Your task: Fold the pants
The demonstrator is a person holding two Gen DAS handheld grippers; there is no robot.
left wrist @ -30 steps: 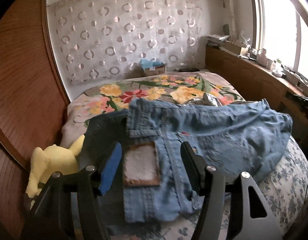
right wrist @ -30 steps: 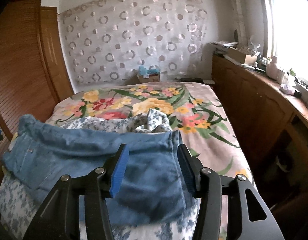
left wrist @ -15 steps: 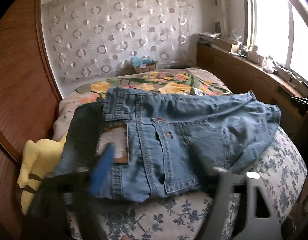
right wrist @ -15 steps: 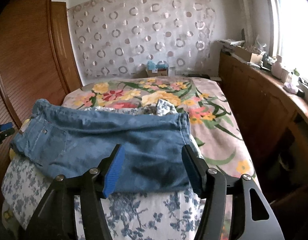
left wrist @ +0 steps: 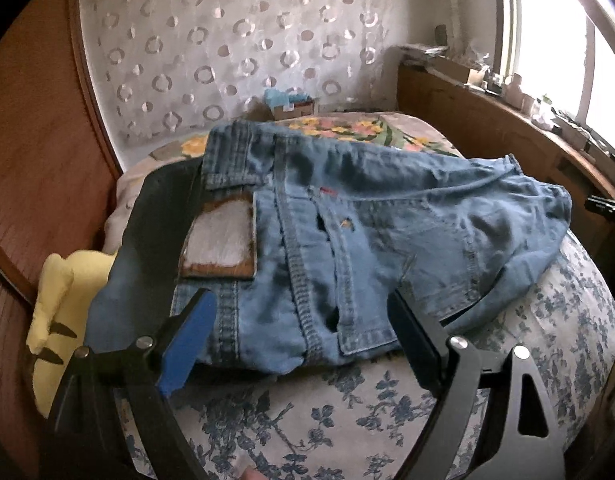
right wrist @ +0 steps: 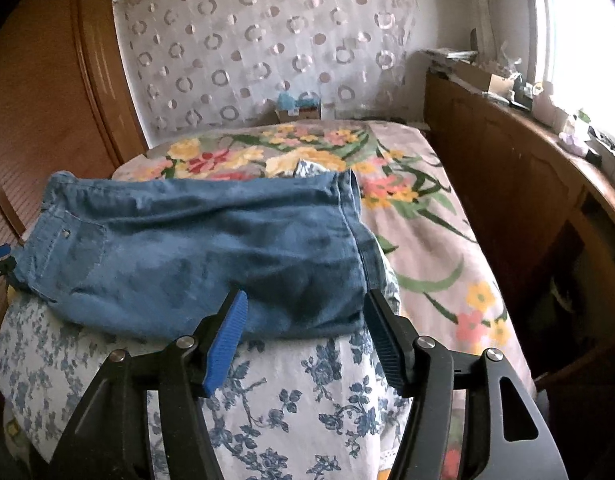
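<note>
The blue denim pants (left wrist: 347, 240) lie folded on a white-and-blue floral pillow (left wrist: 387, 412) on the bed. The waistband end with a leather patch (left wrist: 221, 244) shows in the left wrist view. My left gripper (left wrist: 303, 344) is open and empty, just short of the waist edge. In the right wrist view the pants (right wrist: 195, 252) lie across the pillow (right wrist: 299, 396). My right gripper (right wrist: 305, 340) is open and empty, just short of the near fold edge.
A flowered bedspread (right wrist: 419, 216) covers the bed beyond. A yellow plush toy (left wrist: 63, 312) lies at the left by the wooden wardrobe (left wrist: 27, 140). A wooden cabinet (right wrist: 527, 184) with clutter runs along the right under the window. A small box (right wrist: 297, 110) stands at the bed's far end.
Both grippers have pulled back toward me off the pants, which stay on the pillow. More of the floral pillow shows in front of each gripper now.
</note>
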